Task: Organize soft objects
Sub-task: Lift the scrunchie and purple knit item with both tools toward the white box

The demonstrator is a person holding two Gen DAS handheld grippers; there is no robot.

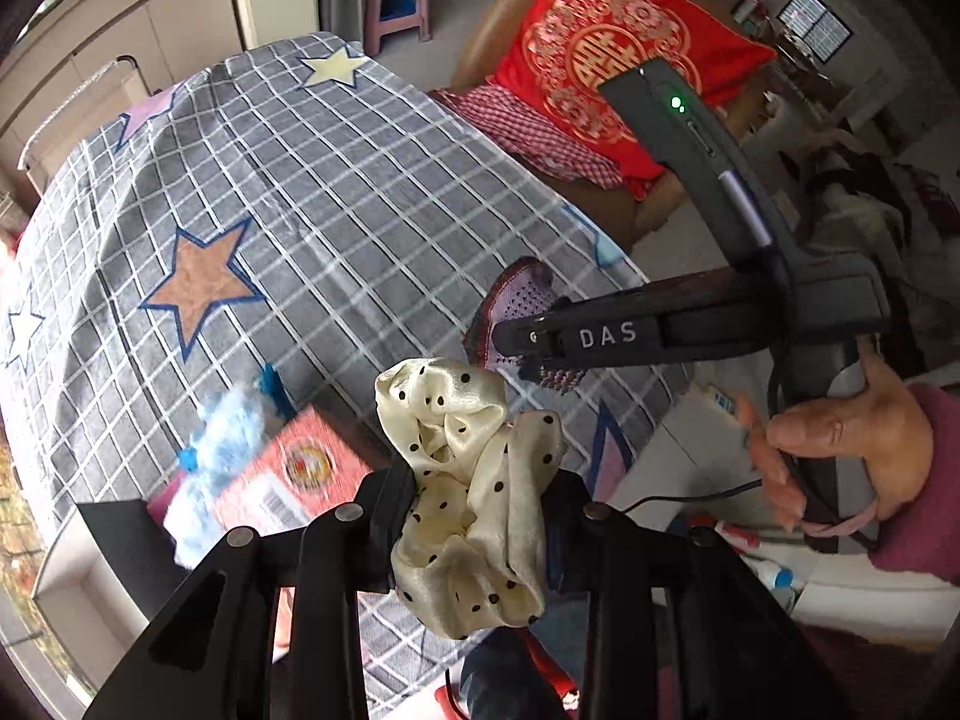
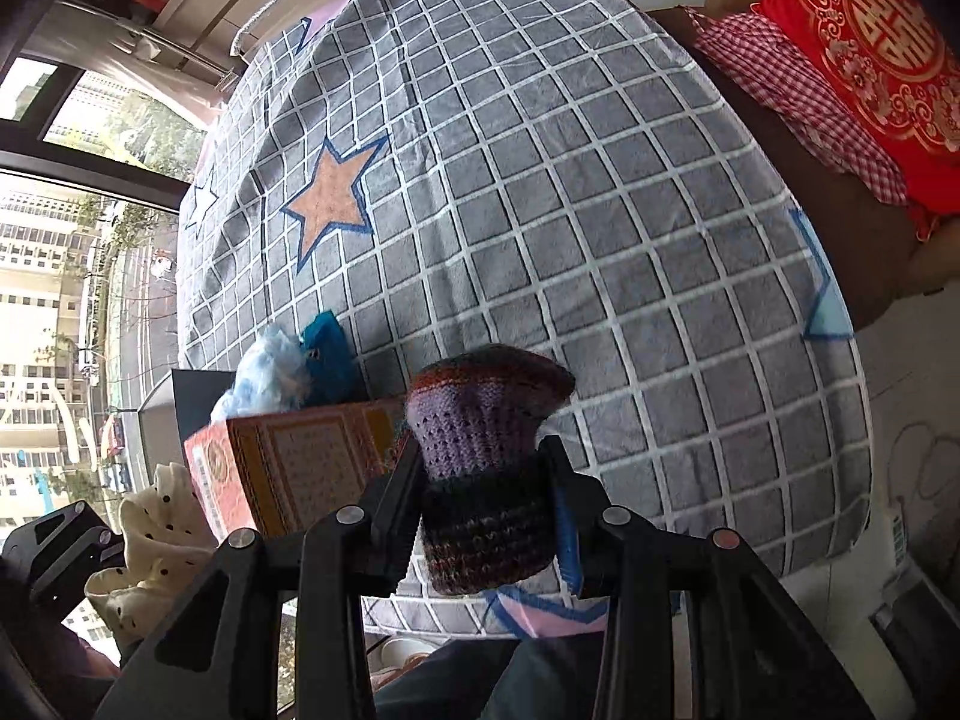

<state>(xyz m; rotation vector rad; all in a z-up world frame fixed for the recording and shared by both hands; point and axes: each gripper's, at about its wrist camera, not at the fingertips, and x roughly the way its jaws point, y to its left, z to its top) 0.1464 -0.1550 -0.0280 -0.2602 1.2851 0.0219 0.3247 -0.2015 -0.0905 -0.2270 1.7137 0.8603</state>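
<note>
1. Leftmost, an orange-red printed cardboard box (image 2: pixel 288 468) sits at the near edge of the grey checked bedspread with coloured stars (image 2: pixel 570 210); a fluffy pale-blue soft item (image 2: pixel 270 372) and a teal fabric piece (image 2: pixel 327 354) poke up from its far side.
2. Next, the left gripper (image 1: pixel 480 504) has its jaws drawn close together, pinching a cream satin scrunchie with black polka dots (image 1: pixel 474 480); the scrunchie bunches up between the pads, raised over the near edge of the bedspread, just right of the box.
3. Further right, the right gripper (image 2: pixel 486 492) is likewise nearly closed, clamped on a knitted purple, dark and rust-striped woollen piece (image 2: pixel 480 432), which stands up between its fingers above the bedspread's near edge.
4. A hand (image 1: pixel 840 438) in a dark pink sleeve grasps that gripper's handle.
5. Far right, a red cushion with gold ornament (image 1: pixel 606 60) leans on a brown seat, over a red-and-white checked cloth (image 1: pixel 528 126).
</note>
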